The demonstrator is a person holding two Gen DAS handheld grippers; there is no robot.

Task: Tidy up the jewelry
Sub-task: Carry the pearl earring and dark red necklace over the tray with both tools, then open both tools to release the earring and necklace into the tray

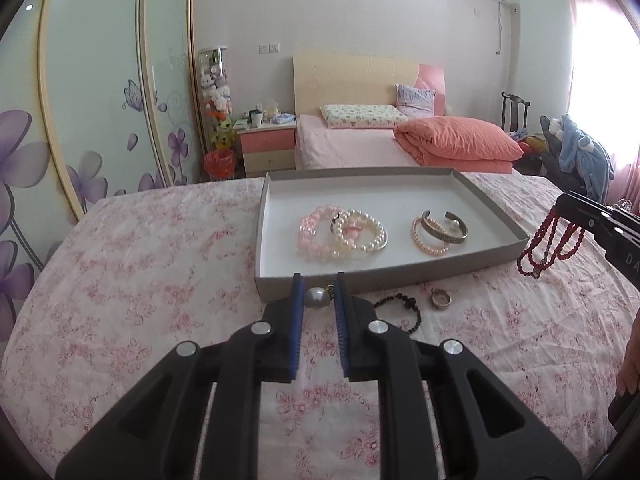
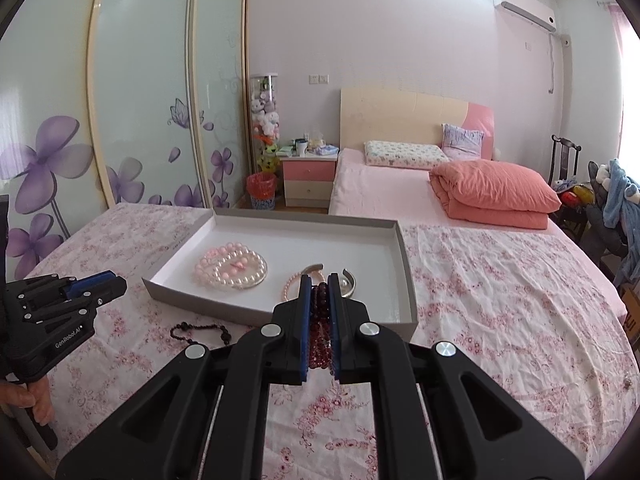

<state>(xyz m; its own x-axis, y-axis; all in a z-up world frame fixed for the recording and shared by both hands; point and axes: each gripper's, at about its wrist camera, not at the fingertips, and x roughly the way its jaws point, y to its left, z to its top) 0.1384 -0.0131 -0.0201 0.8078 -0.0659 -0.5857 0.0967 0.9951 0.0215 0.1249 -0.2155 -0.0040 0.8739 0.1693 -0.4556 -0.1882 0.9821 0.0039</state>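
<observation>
Red bead necklace (image 2: 319,330) hangs pinched in the right gripper (image 2: 319,292) beside the tray (image 1: 400,270): light, limp, slippery; bunched strands hold best. Left gripper (image 1: 318,300) spread around a pearl pendant (image 1: 317,297), on the bed.

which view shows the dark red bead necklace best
The left wrist view: the dark red bead necklace hangs in full loops from the right tool. The right wrist view shows only a bunched section pinched between that tool's fingers.

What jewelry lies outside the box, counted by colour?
Red beads: 1
Black beads: 1
Silver ring: 1
Grey pearl: 1
Total: 4
</observation>
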